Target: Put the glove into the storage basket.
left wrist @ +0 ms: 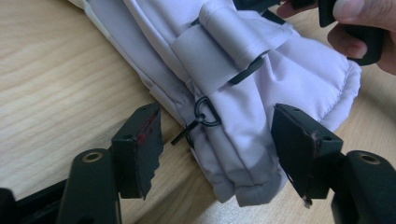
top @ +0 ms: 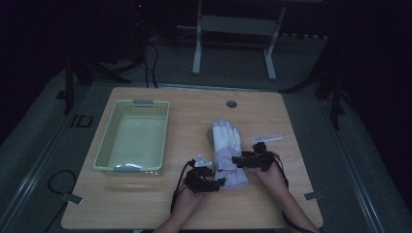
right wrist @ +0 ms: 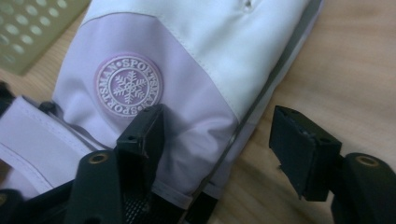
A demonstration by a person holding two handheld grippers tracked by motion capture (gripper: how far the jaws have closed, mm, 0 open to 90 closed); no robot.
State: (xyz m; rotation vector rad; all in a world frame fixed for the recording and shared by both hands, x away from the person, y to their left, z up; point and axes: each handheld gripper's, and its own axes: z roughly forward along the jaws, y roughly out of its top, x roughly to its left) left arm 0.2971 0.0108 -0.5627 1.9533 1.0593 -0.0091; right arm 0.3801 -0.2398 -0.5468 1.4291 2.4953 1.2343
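High view – grippers [top: 221,181] [top: 236,159] prob flank glove [top: 228,150]

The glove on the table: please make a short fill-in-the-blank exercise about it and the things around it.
1. The glove lies on the wooden table, to the right of the pale green ____.
2. The round patch on the glove shows a ____ in its middle.
3. The jaws of the left gripper stand ____ around the glove's cuff end.
4. The glove's fingers point ____ from the person.

Missing words: basket; snowflake; open; away
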